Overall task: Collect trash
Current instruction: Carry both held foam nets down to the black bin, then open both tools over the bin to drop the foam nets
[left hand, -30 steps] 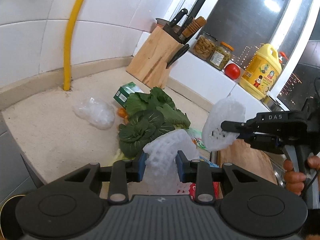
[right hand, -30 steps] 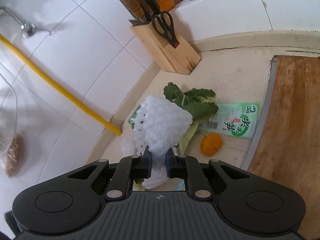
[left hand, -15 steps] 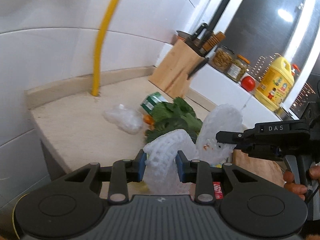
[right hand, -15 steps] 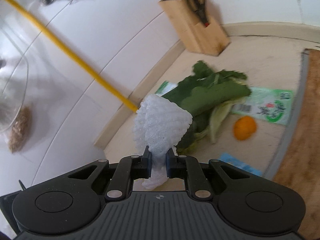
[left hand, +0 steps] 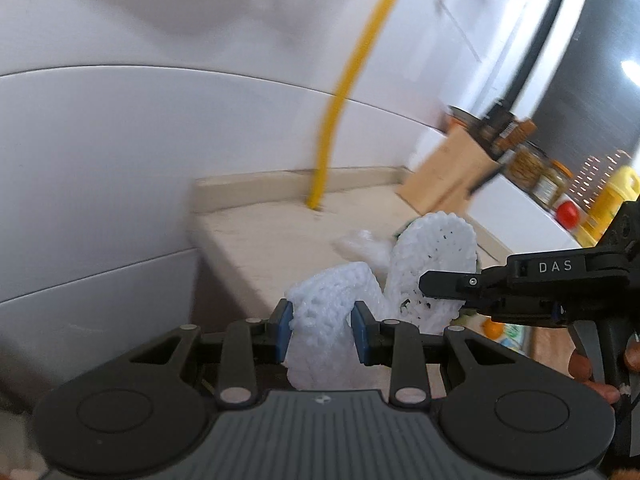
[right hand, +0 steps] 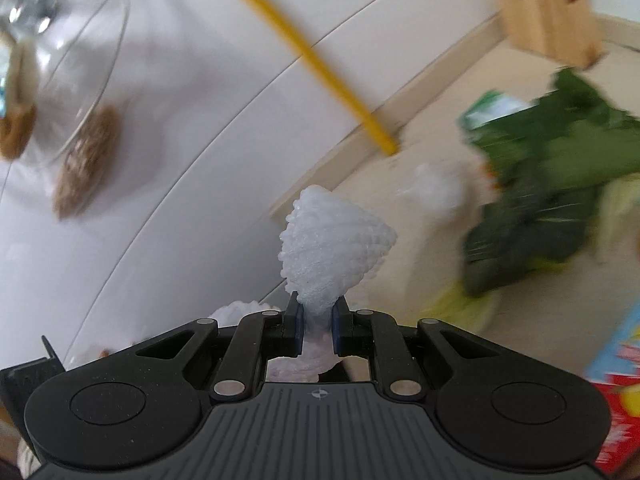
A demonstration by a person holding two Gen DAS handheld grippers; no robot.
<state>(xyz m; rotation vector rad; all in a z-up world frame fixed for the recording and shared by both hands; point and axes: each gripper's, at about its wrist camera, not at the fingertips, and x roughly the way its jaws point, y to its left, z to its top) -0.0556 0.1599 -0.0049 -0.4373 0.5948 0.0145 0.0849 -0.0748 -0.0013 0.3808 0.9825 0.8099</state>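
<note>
My left gripper [left hand: 321,330] is shut on a white foam fruit net [left hand: 328,316], held in the air off the counter's left end. My right gripper [right hand: 317,322] is shut on a second white foam net [right hand: 332,236]; it also shows in the left wrist view [left hand: 434,252], just right of the left one, with the right gripper's fingers [left hand: 452,282] across it. A crumpled clear plastic bag [left hand: 360,242] lies on the beige counter [left hand: 260,248]. Green leafy vegetables [right hand: 548,184] and a green wrapper [right hand: 488,106] lie further right, blurred.
White tiled wall with a yellow pipe [left hand: 340,100] stands behind the counter. A wooden knife block [left hand: 448,176], jars [left hand: 536,172], a tomato [left hand: 567,213] and a yellow bottle [left hand: 610,204] sit at the back right. A colourful packet [right hand: 616,384] lies near the right gripper.
Both grippers have swung left and away from the counter, each still holding its foam net. The vegetables and knife block have slid to the right of both views.
</note>
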